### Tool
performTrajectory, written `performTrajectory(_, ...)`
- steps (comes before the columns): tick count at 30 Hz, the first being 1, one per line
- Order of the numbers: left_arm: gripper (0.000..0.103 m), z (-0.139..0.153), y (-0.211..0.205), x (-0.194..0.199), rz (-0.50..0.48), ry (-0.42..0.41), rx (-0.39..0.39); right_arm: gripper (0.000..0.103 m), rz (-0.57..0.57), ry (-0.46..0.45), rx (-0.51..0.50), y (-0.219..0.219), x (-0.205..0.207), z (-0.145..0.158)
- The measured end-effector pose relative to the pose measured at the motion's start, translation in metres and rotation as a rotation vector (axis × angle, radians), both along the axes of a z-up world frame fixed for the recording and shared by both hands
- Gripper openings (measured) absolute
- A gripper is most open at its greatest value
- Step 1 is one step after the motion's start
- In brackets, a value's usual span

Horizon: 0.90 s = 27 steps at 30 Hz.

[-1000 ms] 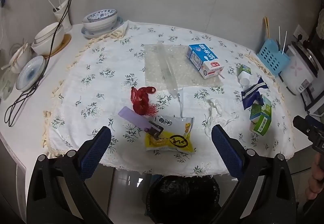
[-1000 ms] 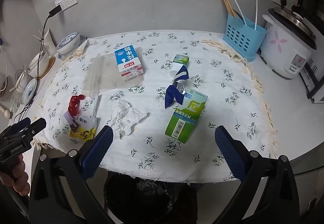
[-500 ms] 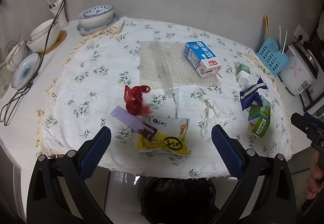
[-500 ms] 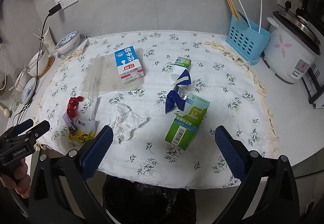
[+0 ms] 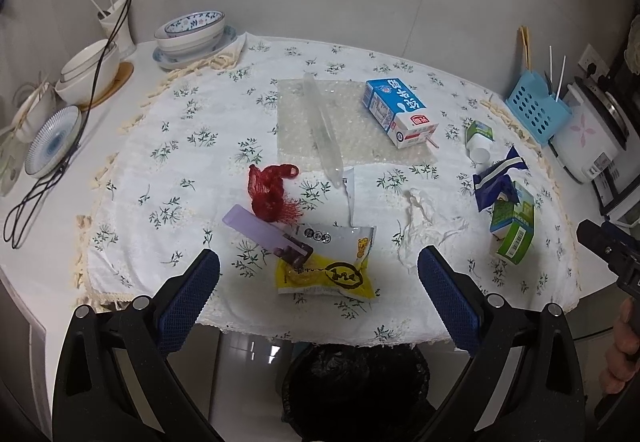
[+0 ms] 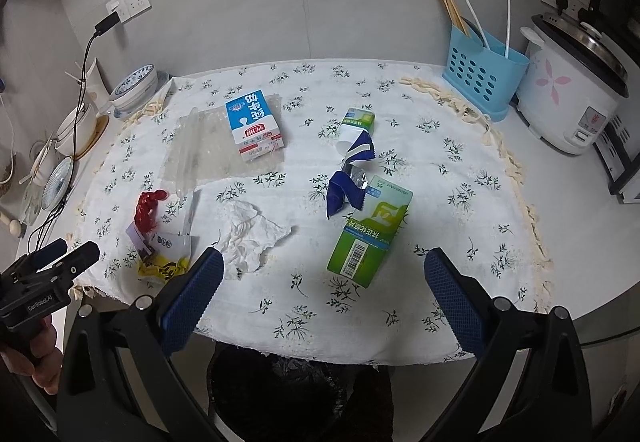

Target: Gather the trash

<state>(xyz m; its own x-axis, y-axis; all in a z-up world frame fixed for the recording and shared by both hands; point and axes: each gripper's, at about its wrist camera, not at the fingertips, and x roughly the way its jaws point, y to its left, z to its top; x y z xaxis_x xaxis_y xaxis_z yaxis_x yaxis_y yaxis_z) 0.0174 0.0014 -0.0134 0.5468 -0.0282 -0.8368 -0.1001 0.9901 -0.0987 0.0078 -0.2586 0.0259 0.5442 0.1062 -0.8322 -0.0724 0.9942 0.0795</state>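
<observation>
A white floral tablecloth (image 5: 192,146) covers a counter against a grey tiled wall, bowls (image 5: 190,30) at the left, a rice cooker (image 6: 572,82) at the right. The green carton (image 6: 370,232) lies flat near the front edge, long axis running front to back, barcode end nearest. A black-lined bin (image 6: 296,394) stands below the edge. The left gripper (image 5: 318,284) and right gripper (image 6: 320,288) both gape wide, empty, short of the table.

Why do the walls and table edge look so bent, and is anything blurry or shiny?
Left wrist view: fisheye lens bows the table edge and darkens the corners; the floor shows glare under the open tongs. Right wrist view: same bending, wall seams curve; the green carton stays sharp, the far-left edge smears.
</observation>
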Motion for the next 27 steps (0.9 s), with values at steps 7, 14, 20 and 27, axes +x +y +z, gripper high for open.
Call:
performTrajectory(7, 0.097, 0.0022, -0.0011, -0.0011, -0.010, -0.006, 0.002, 0.096, -0.005, -0.005, -0.002, 0.0017, -0.0025, 0.0021)
performTrajectory(14, 0.097, 0.0020, -0.0017, -0.0012, -0.014, 0.000, -0.009, 0.096, -0.003, -0.005, -0.008, 0.0026, -0.0030, 0.0011)
performTrajectory(20, 0.097, 0.0008, -0.0030, -0.0023, -0.021, 0.002, -0.006, 0.096, -0.004, -0.001, -0.005, 0.0029, -0.0037, -0.0014)
performTrajectory(27, 0.097, -0.0006, -0.0039, -0.0039, -0.026, 0.007, -0.001, 0.096, -0.003, -0.001, -0.005, 0.0027, -0.0037, -0.0014)
